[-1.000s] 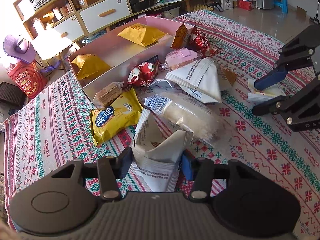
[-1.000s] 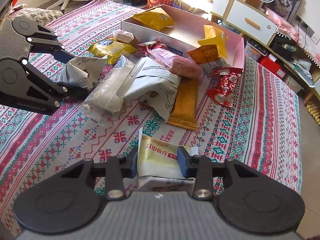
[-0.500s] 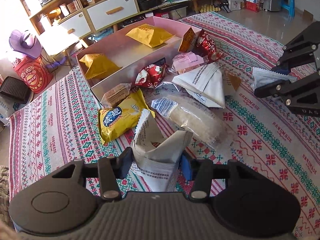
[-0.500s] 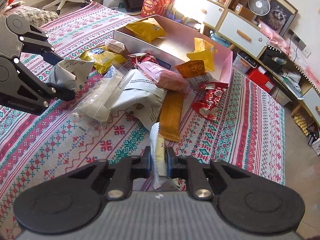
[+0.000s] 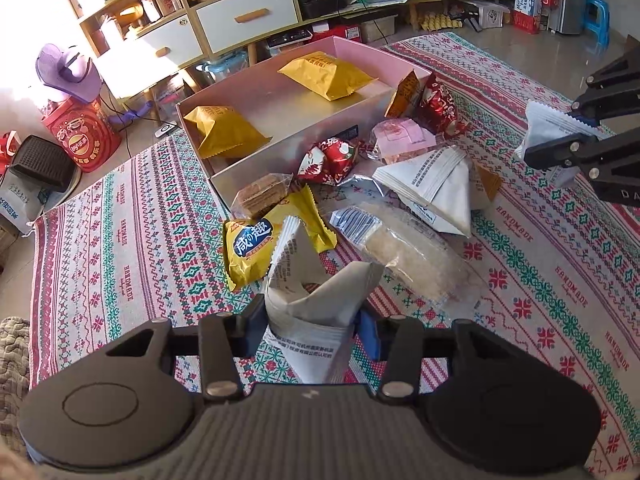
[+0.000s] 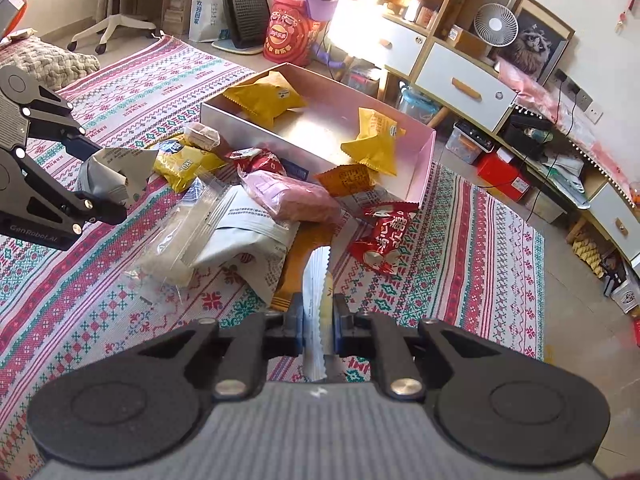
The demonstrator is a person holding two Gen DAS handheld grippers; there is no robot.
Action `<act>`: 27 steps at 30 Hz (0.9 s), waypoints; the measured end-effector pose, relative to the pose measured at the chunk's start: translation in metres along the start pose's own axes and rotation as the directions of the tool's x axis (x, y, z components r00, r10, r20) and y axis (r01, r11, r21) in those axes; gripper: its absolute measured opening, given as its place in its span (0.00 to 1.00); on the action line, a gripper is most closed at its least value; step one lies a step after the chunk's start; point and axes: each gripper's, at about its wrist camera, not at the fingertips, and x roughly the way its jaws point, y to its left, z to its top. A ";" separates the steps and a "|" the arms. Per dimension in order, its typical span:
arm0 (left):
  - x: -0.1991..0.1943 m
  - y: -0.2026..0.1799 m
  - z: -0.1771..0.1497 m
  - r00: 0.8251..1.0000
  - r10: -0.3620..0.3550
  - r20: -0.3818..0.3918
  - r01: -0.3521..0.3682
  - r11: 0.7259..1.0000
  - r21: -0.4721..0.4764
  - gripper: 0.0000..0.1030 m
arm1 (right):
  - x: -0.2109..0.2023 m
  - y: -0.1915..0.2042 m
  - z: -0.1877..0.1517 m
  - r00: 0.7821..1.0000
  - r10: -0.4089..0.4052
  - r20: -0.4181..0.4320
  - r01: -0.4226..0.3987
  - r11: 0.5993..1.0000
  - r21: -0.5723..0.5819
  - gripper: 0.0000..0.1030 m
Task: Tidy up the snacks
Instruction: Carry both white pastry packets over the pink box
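Note:
My left gripper is shut on a white snack packet and holds it above the patterned cloth. It also shows in the right wrist view. My right gripper is shut on a thin white-and-yellow snack packet, held edge-on; it also shows in the left wrist view. A pink box ahead holds two yellow packets. A pile of loose snacks lies in front of the box.
A yellow cracker bag, red candy packs, a pink packet, an orange bar and a clear rice-cake bag lie on the cloth. Drawers and shelves stand behind the box.
My right gripper closed on the thin packet, turned it edge-on and lifted it. Both grippers rose with their packets and moved toward the box.

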 end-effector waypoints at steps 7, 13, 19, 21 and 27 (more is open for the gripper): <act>-0.009 -0.002 0.014 0.999 0.007 0.047 -0.008 1.000 0.014 0.52 | -0.008 -0.002 0.017 0.999 0.000 0.050 -0.001 1.000 0.012 0.11; -0.018 0.001 0.031 0.995 0.021 0.098 -0.022 1.000 0.009 0.52 | -0.013 -0.005 0.036 0.996 0.001 0.092 -0.004 0.999 0.036 0.11; -0.021 0.002 0.052 0.986 0.062 0.154 -0.067 0.997 0.028 0.52 | -0.007 -0.009 0.054 0.994 0.023 0.106 -0.029 0.998 0.057 0.11; -0.018 0.000 0.058 0.985 0.069 0.158 -0.077 0.996 0.043 0.52 | -0.003 -0.011 0.061 0.994 0.022 0.107 -0.028 0.998 0.053 0.11; -0.004 0.007 0.078 0.981 0.080 0.177 -0.092 0.994 0.063 0.52 | 0.011 -0.018 0.083 0.993 0.024 0.116 -0.031 0.998 0.062 0.12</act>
